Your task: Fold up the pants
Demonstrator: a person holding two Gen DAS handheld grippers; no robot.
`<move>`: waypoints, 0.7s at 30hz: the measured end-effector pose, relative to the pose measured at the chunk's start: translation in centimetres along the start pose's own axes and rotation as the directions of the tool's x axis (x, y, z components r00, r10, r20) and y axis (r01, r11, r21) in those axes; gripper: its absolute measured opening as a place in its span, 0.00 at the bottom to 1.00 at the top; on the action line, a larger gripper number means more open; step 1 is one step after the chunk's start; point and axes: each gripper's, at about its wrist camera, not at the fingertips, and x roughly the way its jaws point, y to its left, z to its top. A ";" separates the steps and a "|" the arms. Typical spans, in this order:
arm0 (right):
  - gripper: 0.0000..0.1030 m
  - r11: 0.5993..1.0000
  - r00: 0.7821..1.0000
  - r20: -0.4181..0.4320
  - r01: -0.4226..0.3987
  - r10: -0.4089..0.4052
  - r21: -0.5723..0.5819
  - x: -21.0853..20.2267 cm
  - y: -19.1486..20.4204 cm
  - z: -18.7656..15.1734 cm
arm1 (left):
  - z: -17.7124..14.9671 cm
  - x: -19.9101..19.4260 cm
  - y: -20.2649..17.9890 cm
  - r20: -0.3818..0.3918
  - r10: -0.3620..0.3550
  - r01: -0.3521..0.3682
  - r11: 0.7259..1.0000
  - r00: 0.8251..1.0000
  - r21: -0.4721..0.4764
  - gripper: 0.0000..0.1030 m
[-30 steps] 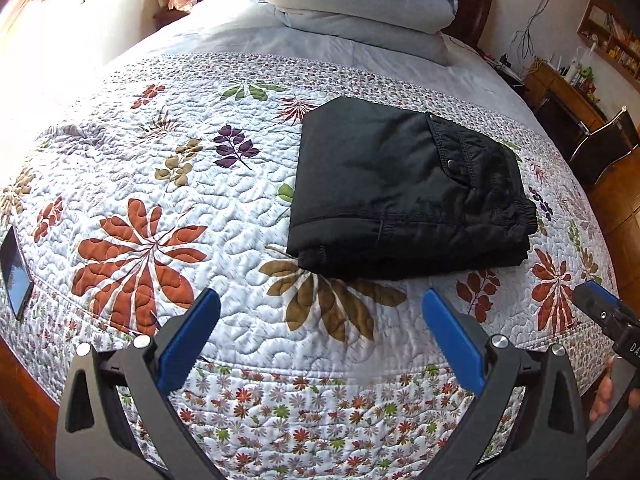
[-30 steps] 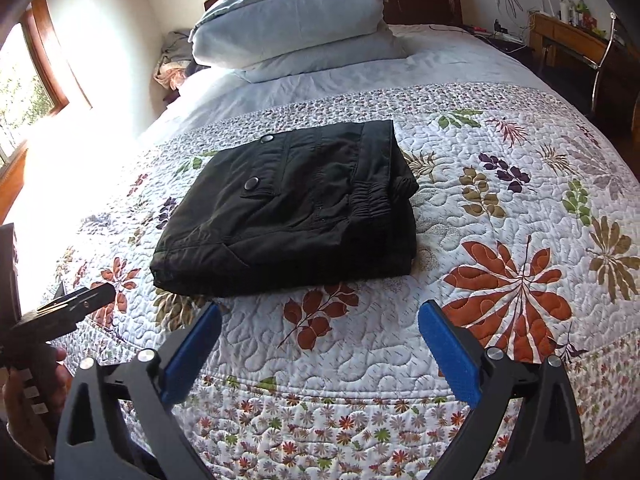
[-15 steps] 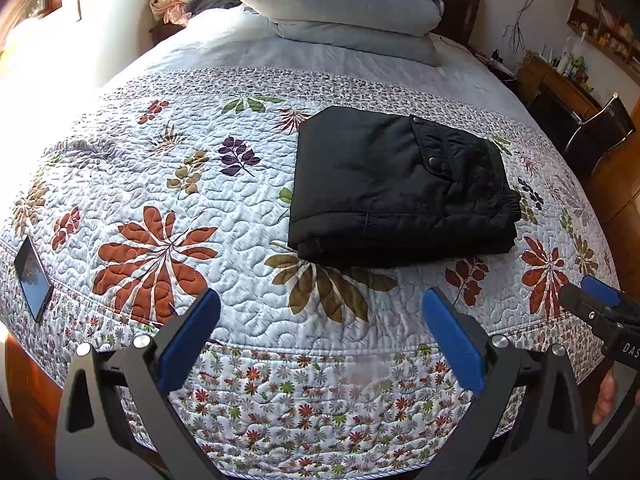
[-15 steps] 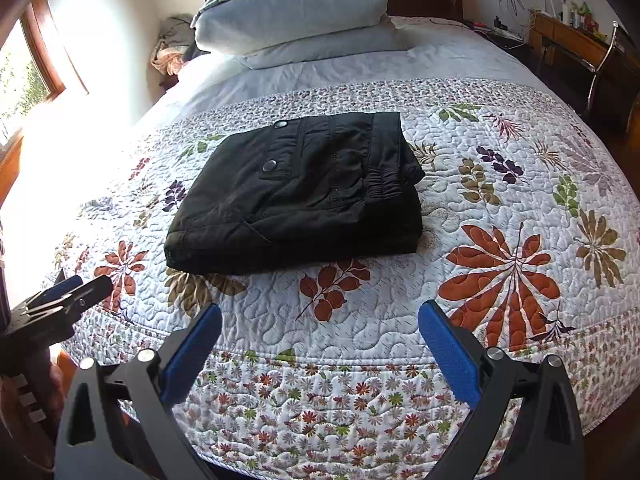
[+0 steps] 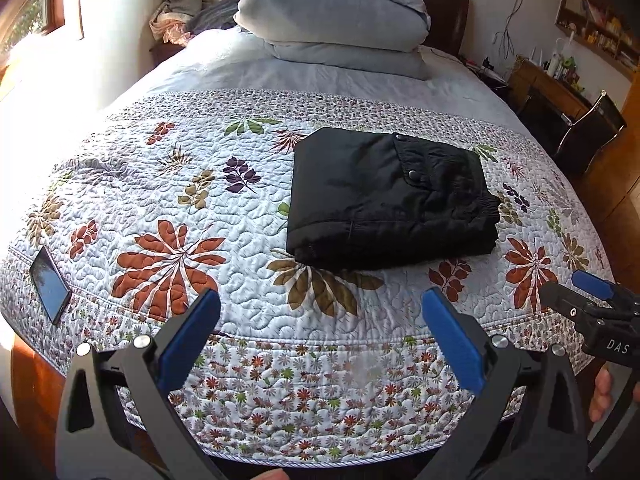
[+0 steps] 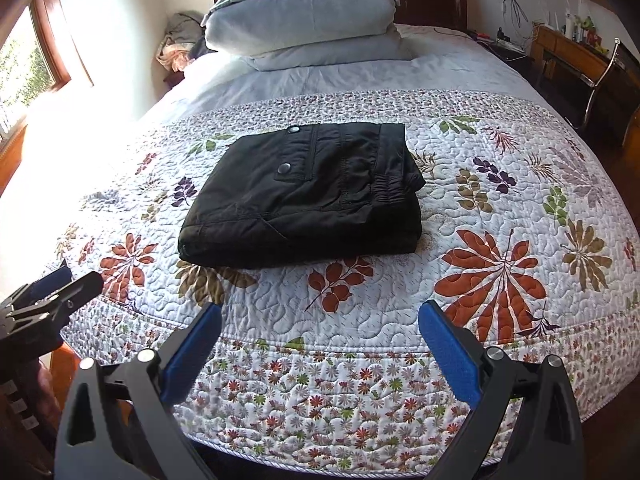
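Nearest the cameras, the left gripper hangs over the near edge of the bed with its blue-padded fingers spread wide and nothing between them, and the right gripper does the same a little to the right, also spread and empty. Neither touches any cloth; both are well apart from the garment. Just beyond them the flowered quilt lies flat over the bed, with a phone resting near its left corner. Farther in, around the middle of the quilt, the black pants sit as a compact, squared stack of several layers, edges roughly aligned, a pocket flap with snaps on top and the gathered waistband at the right side. At the far end, pillows are piled against the headboard. Judging by this, the folding looks finished; at most a slight tidying of the right edge remains.
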 end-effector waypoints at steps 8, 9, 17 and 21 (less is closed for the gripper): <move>0.96 1.000 1.000 0.006 0.005 -0.005 0.012 -1.8 0.2 -0.1 | -0.1 -2.3 -0.9 0.027 -0.009 0.008 1.000 1.000 0.018 0.98; 0.96 1.000 1.000 0.004 0.011 -0.011 0.016 -1.9 0.2 -0.2 | -0.1 -2.6 -1.0 0.031 -0.007 0.007 1.000 0.999 0.023 0.98; 0.96 1.000 1.000 -0.023 0.020 -0.020 0.013 -2.4 0.7 -1.0 | -0.3 -4.5 -2.4 0.060 0.030 -0.034 0.996 0.998 0.079 0.98; 0.96 1.000 0.999 -0.025 0.021 -0.021 0.020 -2.9 0.8 -1.2 | -0.5 -4.9 -2.9 0.055 0.041 -0.047 0.994 0.998 0.103 0.98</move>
